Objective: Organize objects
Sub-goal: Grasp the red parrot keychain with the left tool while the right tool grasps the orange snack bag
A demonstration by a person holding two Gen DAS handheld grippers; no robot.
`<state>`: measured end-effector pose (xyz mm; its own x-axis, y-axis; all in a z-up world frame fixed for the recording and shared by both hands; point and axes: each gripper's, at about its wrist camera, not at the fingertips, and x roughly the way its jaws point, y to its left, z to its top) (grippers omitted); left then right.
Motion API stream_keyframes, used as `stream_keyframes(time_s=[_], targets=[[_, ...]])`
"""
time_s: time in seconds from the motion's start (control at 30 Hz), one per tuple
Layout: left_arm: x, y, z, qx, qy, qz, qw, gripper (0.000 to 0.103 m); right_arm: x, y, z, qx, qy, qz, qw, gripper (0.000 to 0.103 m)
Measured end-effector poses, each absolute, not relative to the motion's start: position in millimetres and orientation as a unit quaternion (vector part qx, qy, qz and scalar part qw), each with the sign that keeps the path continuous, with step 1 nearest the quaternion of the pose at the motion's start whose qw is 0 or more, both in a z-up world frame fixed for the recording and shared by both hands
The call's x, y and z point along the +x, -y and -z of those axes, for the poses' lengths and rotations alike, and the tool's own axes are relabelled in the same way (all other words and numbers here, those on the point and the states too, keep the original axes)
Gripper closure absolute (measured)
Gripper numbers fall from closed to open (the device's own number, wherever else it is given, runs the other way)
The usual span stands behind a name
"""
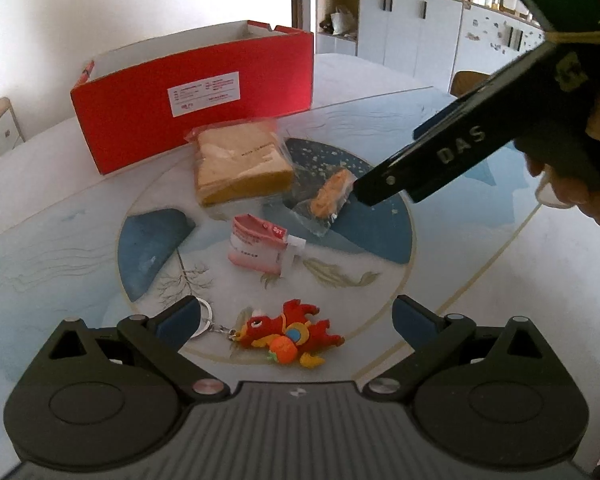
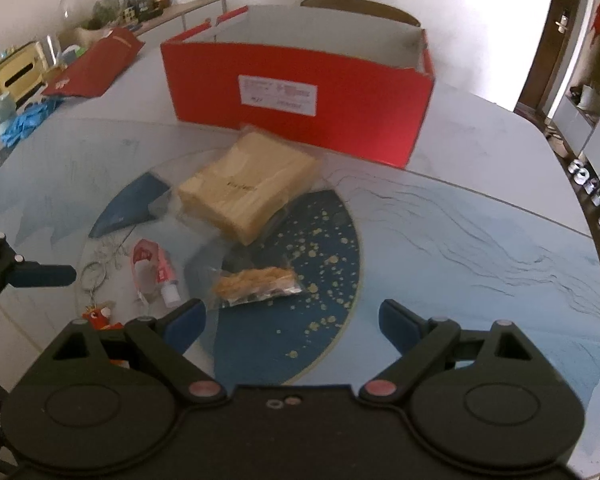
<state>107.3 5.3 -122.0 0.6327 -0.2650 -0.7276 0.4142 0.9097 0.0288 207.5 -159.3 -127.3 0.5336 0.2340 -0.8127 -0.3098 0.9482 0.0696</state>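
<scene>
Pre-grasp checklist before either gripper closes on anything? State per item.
1. Red box open on top, ready to receive: ok.
2. Left gripper open, nothing between its fingers: ok.
3. Right gripper open and empty: ok.
4. Dragon keychain lies flat between the left fingers, ring beside one pad: ok.
5. Snack bag just ahead of the right gripper, off-centre toward its left finger: not ok.
6. Bread bag clear of the snack bag: cannot tell, wrappers may overlap.
7. Pink pouch apart from the keychain: ok.
</scene>
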Motion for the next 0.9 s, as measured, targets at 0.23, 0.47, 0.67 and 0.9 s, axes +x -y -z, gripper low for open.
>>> stream_keyframes(time_s=[0.23,0.47,0.67,0.9], targets=[[106.8,-7.1,126.1,0.109,-0.383,0.200,0.895,0.002,215.0,150.4,139.1,-0.048,-0.467,-0.163,0.868,0.010],[113.2,-7.8,130.9,0.099,-0.395,0.218,0.887,0.006,223.2,141.5,146.1,-0.057,-0.475,-0.170,0.862,0.010],[115.7,-6.9,132.5,0.107,-0.395,0.225,0.884,0.021,230.8,137.0,151.9,-0.057,-0.481,-0.168,0.859,0.012],[117.0,-8.7,132.9,0.110,-0.400,0.230,0.881,0.037,235.8,130.8,154.2,-0.060,-0.479,-0.178,0.858,0.017]])
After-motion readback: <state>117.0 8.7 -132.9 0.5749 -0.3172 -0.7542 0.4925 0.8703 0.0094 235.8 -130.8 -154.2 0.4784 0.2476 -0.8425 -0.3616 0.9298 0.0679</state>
